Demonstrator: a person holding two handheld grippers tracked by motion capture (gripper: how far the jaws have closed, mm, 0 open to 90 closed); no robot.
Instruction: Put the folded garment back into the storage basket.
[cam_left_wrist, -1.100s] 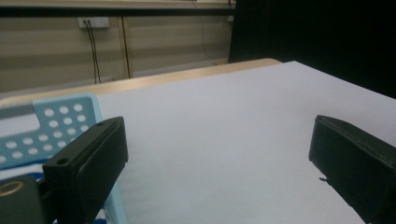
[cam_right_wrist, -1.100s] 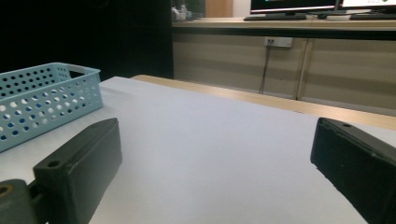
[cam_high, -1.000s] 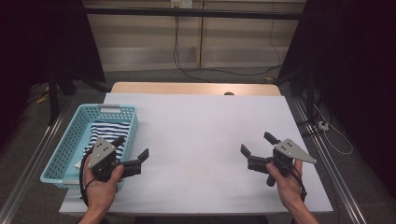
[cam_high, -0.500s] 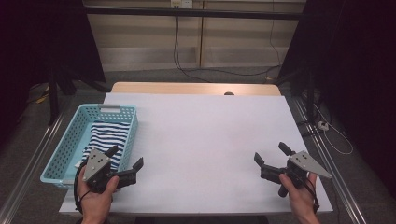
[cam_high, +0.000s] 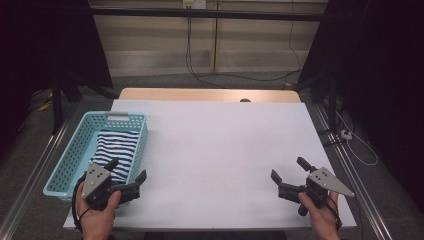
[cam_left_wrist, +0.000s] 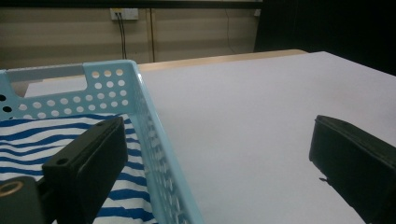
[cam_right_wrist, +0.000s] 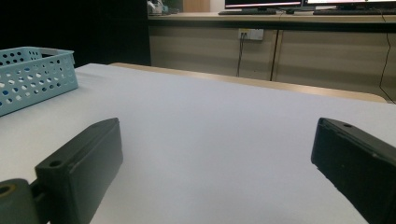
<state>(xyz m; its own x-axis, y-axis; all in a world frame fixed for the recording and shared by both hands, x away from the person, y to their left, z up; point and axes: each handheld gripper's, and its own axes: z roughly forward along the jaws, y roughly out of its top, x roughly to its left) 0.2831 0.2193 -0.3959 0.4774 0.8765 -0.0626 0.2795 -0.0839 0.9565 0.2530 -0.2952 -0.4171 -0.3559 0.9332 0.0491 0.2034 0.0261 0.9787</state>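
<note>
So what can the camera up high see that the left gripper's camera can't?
From the high view alone: both of the person's hands, the right hand-held gripper with its jaws open, the whole white table and the floor around it.

From the left gripper view alone: a close look between the left hand-held gripper's open jaws, one jaw over the basket and one over the table, plus a wall socket behind.

Both share: the light blue basket and the blue-and-white striped cloth lying inside it.
</note>
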